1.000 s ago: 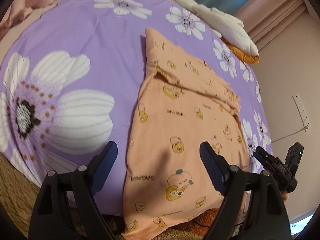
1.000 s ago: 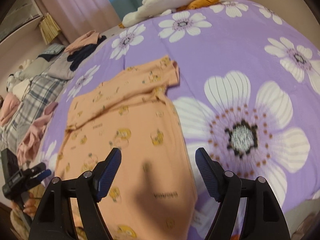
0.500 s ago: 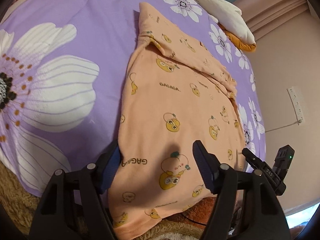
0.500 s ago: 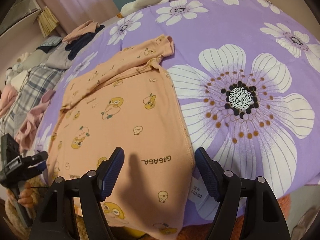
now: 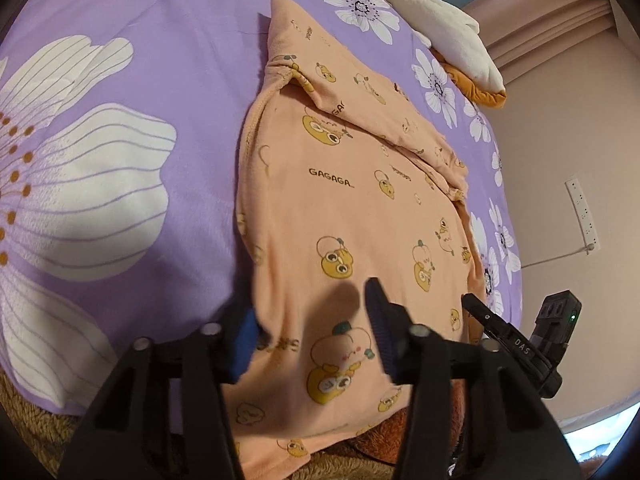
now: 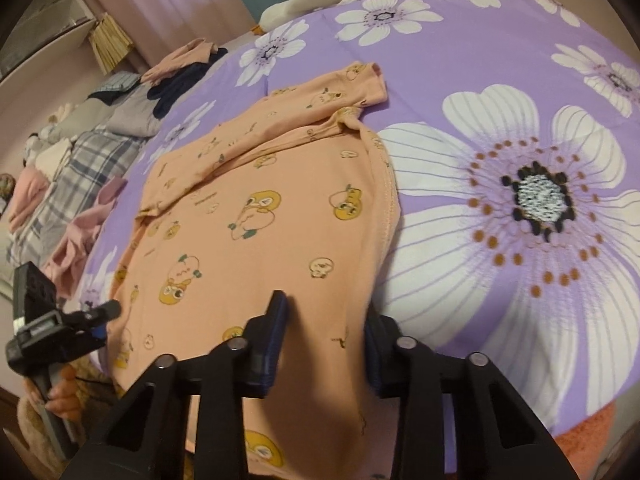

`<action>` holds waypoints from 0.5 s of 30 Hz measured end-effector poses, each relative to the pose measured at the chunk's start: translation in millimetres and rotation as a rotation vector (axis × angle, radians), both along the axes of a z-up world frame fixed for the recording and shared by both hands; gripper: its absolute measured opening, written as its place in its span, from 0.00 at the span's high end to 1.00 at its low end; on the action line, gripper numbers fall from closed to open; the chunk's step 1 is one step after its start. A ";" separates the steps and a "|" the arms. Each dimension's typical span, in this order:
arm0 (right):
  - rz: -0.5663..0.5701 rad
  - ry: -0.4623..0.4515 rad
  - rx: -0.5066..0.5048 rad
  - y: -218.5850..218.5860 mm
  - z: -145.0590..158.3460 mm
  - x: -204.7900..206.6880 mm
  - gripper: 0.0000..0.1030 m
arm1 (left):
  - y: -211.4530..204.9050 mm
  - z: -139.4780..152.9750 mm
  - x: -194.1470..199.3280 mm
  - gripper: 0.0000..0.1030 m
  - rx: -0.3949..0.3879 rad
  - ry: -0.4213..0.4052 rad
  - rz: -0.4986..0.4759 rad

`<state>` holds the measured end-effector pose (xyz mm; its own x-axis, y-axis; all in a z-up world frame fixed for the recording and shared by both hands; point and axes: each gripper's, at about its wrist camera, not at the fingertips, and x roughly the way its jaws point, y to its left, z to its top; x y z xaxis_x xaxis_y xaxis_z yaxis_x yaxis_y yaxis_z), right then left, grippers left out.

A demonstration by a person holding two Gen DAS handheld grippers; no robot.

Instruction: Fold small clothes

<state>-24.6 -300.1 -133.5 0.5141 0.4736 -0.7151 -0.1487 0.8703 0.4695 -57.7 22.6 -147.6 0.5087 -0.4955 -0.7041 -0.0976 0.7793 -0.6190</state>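
A small peach shirt (image 5: 352,208) with yellow cartoon prints lies flat on the purple flowered bedspread (image 5: 120,92), sleeves folded across its top. Its hem hangs over the bed's near edge. My left gripper (image 5: 312,324) is partly open, its fingers straddling the shirt's left hem corner, cloth between them. In the right wrist view the shirt (image 6: 260,216) fills the middle. My right gripper (image 6: 324,336) is partly open around the shirt's right hem edge, cloth between the fingers. Each gripper shows in the other's view, at the far hem corner.
A white and orange plush (image 5: 440,28) lies at the bed's far end. Piled clothes and a plaid blanket (image 6: 80,160) lie left in the right wrist view. A wall with a socket (image 5: 580,216) is at the right. Brown fuzzy rug (image 5: 32,420) is below the bed edge.
Both grippers have moved forward and down onto the shirt's hem corners, and their fingers have narrowed around the cloth edges.
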 end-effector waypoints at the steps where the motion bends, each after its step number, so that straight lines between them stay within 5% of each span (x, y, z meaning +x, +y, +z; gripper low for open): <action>1: 0.006 0.000 0.007 1.1 0.0 1.0 0.67 | -2.0 0.1 1.7 0.56 -0.008 -0.010 -0.008; 4: 0.035 -0.015 0.026 4.7 -2.2 4.6 0.73 | -8.1 -2.4 9.0 0.58 -0.032 -0.026 -0.031; 6: 0.030 0.002 0.059 5.2 -7.2 10.2 0.86 | -14.3 -3.5 14.9 0.74 0.000 -0.036 -0.043; 8: 0.025 0.018 0.092 3.6 -6.9 12.7 0.89 | -16.2 -4.7 17.3 0.91 0.040 -0.028 -0.033; 15: 0.017 -0.037 0.108 -2.2 14.7 -2.9 0.92 | -4.0 10.5 2.5 0.95 0.009 -0.049 0.037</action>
<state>-27.5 -302.3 -118.7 0.5306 0.5556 -0.6401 -0.1817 0.8122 0.5544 -55.2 18.6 -137.0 0.5604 -0.4691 -0.6826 -0.0967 0.7814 -0.6165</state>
